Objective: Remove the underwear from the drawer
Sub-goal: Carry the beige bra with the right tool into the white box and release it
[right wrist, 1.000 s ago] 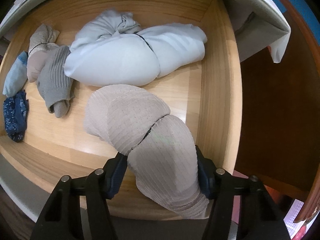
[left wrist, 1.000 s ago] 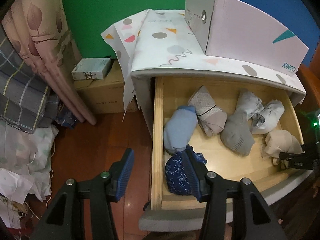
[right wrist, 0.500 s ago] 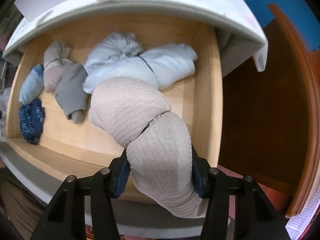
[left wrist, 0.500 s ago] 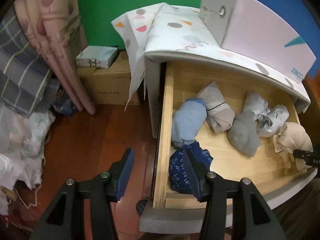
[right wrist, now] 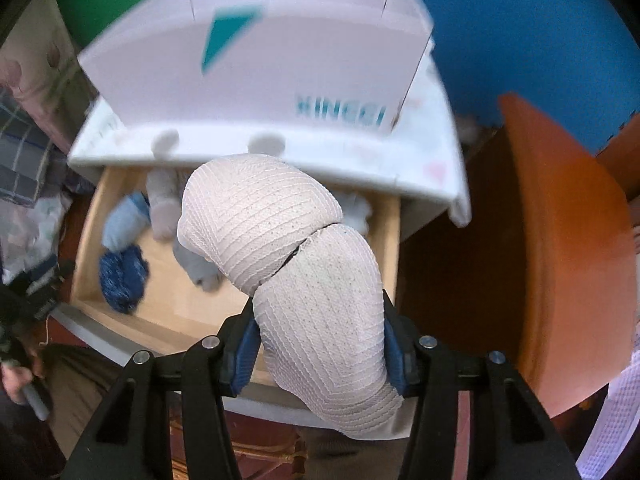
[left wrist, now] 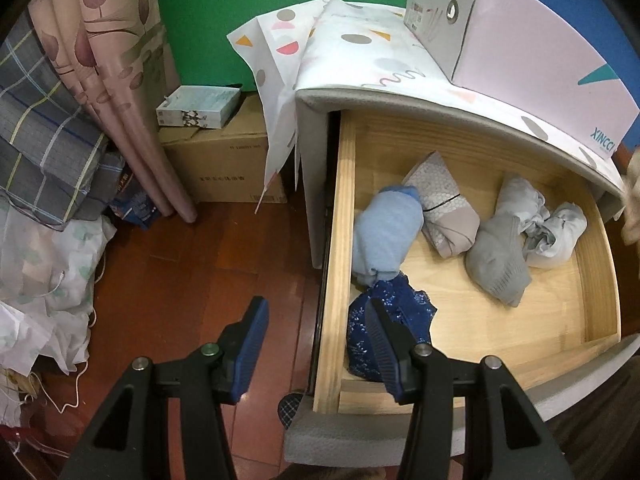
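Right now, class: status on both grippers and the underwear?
Right gripper shut on beige roll, above drawer. Left gripper open, empty. Five rolls left inside. Nothing in the way.

Beige underwear (right wrist: 296, 264) lifted — clear of drawer (right wrist: 176, 312).

Left gripper (left wrist: 316, 344) gapes, empty, above the open drawer (left wrist: 340, 240); 5 rolled bundles (left wrist: 388, 236) inside, possibly underwear

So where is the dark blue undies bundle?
In the left wrist view, the dark blue bundle lies in the drawer's front left corner, touching the light blue bundle just behind it.
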`<state>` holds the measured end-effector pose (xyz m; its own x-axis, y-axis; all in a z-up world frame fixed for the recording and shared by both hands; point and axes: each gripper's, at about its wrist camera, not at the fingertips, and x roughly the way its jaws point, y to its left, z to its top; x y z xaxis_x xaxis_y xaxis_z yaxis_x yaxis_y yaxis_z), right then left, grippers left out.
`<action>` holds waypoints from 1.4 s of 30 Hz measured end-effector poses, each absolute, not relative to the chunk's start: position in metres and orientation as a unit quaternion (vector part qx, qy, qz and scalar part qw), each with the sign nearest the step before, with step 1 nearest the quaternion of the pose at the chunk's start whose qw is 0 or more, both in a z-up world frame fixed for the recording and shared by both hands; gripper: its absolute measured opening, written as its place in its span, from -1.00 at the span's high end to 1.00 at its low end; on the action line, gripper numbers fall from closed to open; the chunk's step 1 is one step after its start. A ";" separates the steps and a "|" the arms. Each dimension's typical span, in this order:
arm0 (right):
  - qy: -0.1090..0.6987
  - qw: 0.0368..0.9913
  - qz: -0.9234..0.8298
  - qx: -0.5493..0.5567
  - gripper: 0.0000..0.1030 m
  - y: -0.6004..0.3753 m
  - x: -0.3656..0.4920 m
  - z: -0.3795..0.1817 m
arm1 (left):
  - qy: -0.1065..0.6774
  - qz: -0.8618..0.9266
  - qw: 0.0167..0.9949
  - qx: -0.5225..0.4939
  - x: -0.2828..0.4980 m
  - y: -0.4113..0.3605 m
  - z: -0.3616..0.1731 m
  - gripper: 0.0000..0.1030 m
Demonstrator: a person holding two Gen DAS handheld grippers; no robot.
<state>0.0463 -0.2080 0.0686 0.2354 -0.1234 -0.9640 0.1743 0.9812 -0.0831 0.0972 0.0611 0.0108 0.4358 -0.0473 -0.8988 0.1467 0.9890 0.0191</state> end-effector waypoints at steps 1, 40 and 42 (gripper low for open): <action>0.603 0.792 -0.094 0.023 0.05 -0.209 0.048 0.082 | 0.528 -0.056 0.846 0.046 0.097 0.062 0.011 0.00; 0.579 0.806 -0.120 -0.007 -0.14 -0.217 0.274 0.092 | 0.542 -0.041 0.839 0.030 0.099 0.066 0.003 0.00; 0.582 0.804 -0.124 -0.015 -0.17 -0.218 0.272 0.089 | 0.543 -0.039 0.838 0.032 0.098 0.065 0.002 0.00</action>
